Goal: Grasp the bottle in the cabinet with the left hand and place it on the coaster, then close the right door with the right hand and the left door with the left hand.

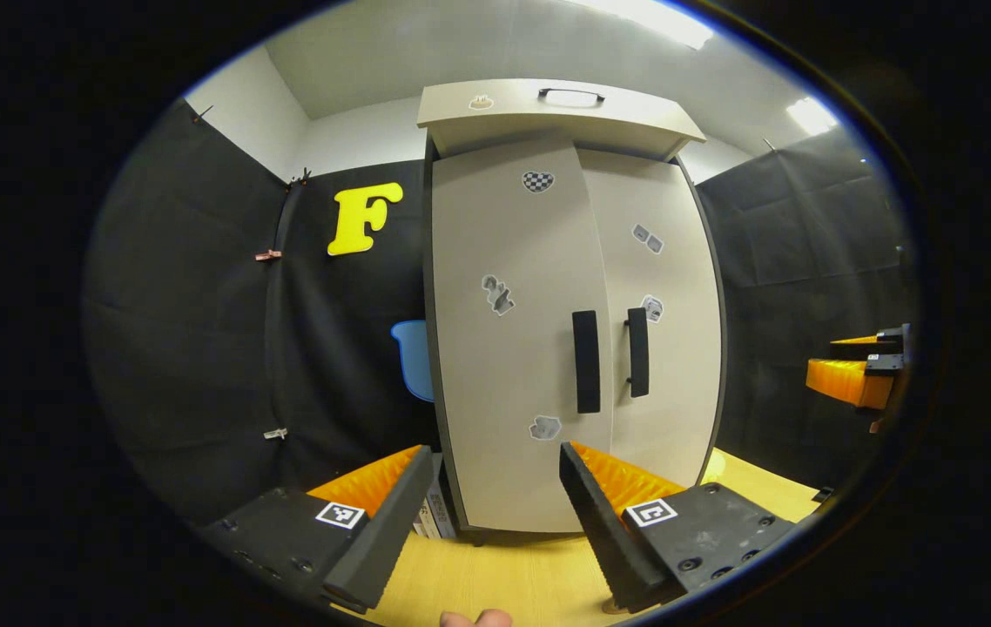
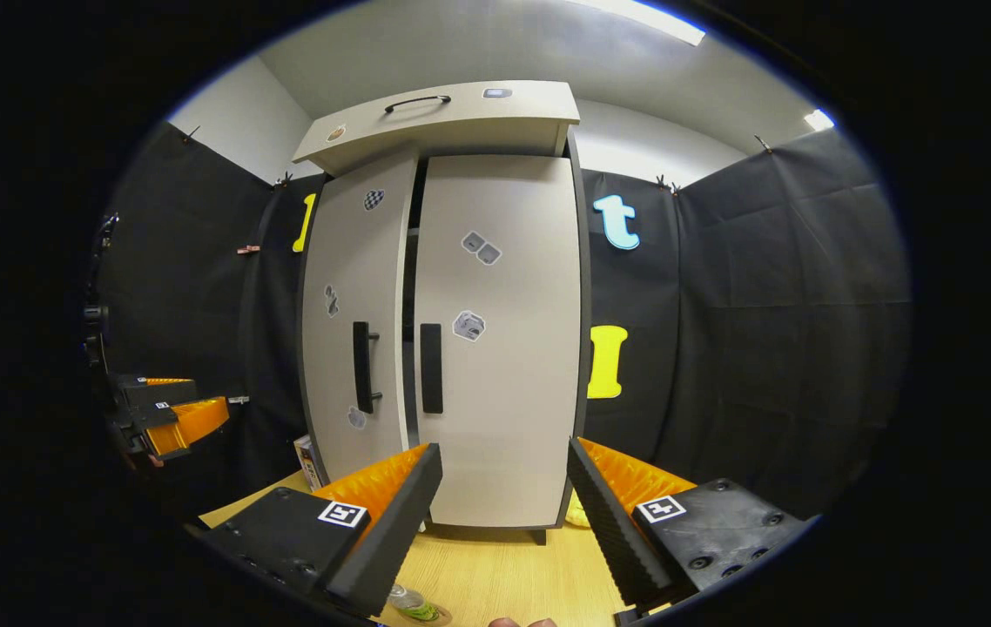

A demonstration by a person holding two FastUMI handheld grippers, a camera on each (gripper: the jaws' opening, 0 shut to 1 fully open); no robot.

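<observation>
The clear plastic bottle (image 2: 408, 599) shows at the bottom edge of the right gripper view, standing on a round coaster (image 2: 428, 615) on the light wooden table (image 2: 504, 570), at the table's near edge, well in front of the cabinet. Little of the bottle is visible; a green band shows near its base.

The tall beige two-door cabinet (image 1: 539, 348) stands on the far part of the table. In the right gripper view, the right door (image 2: 495, 348) sits flush, while the left door (image 2: 356, 331) stands slightly ajar, with a dark gap between the two doors. Each door carries a black vertical bar handle: the left handle (image 2: 361, 367) and the right handle (image 2: 431, 368) flank the gap. Small grey stickers are scattered on both door faces. A black handle (image 1: 570, 92) lies on the cabinet's top panel.

The left gripper (image 1: 488, 514) is held before the left door, its jaws spread wide with nothing between them. The right gripper (image 2: 502, 514) faces the right door, jaws likewise spread and empty. In the left gripper view, the right gripper also shows at the far right edge. A small box (image 2: 307, 461) rests on the table just beside the cabinet's lower left corner. A blue object (image 1: 413, 359) shows behind the cabinet's left edge.
</observation>
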